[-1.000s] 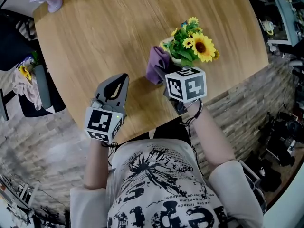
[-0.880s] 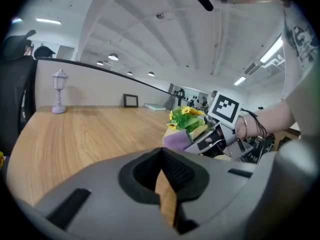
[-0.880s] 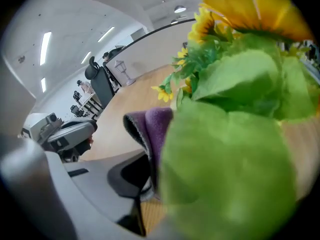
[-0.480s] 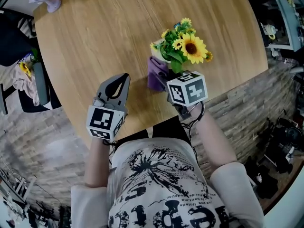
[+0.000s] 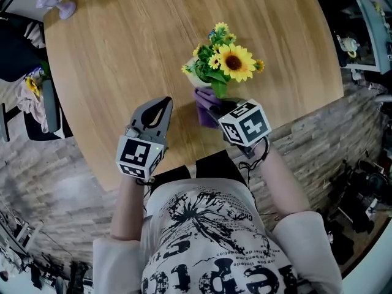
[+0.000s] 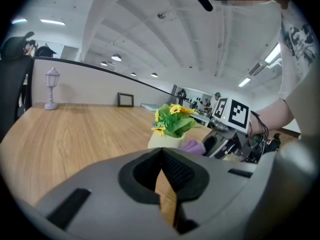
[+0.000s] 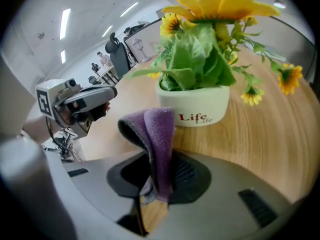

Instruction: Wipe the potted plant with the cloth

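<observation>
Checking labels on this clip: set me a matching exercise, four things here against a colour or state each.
Things:
1 cloth
2 pot
3 left gripper
4 sunflower

Colour or state:
a yellow
b shut, empty
c white, red lettering
d pinched in right gripper

Pairs: 1-d, 2-c, 3-b, 4-a

Potted sunflower plant upright, purple cloth beside it, pinched in right tongs

1 potted plant, 1 purple cloth, 1 lantern figure at upper left, 1 table and 2 grippers, left gripper and right gripper, are counted.
</observation>
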The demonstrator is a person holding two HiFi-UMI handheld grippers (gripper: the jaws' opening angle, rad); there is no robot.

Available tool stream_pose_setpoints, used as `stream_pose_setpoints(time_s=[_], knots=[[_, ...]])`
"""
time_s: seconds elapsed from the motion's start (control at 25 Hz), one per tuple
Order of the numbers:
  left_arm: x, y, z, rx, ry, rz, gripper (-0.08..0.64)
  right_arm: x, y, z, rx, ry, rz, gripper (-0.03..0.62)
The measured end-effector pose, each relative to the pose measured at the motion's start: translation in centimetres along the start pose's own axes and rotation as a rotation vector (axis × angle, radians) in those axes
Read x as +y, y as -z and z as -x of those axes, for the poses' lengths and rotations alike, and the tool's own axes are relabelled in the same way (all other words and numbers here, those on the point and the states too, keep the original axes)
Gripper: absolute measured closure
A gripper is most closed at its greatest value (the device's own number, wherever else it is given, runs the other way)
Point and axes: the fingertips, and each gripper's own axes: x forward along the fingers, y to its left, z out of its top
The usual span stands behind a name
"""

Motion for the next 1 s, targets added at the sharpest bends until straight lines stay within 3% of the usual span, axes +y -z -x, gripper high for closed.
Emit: stream_pose_setpoints(time_s=[0.16, 0.28, 0.4, 0.56, 0.84, 1.0], knots=[[-0.9, -0.4, -1.7, -0.011, -0.024, -0.004, 0.555, -1.8, 1.2, 1.0, 0.042, -0.003, 0.054, 0.503], [-1.5, -0.5, -2.8, -0.025, -0.053, 0.009, 0.552, -4.5, 2.0, 2.5, 0.062, 0.041, 0.105, 0.503], [-2.5, -0.3, -4.3, -0.025, -0.049, 0.008, 0.394, -8.5, 1.7, 4.7, 0.049, 0.164, 0.173, 0.503], [-3.1, 0.0, -6.0, -0.027, -0.023, -0.003, 0.284, -13.5, 0.3, 6.6, 0.021, 0.304, 0.213, 0.504], [-3.7, -0.6, -9.2, -0.051, 0.063, -0.110, 0.018, -16.7, -1.5, 6.8, -0.041, 0.294, 0.148, 0.503], [-3.5, -0.7, -11.2, -0.028, 0.098, -0.170, -0.011, -18.1, -3.0, 7.0, -0.072, 0.302, 0.144, 0.504]])
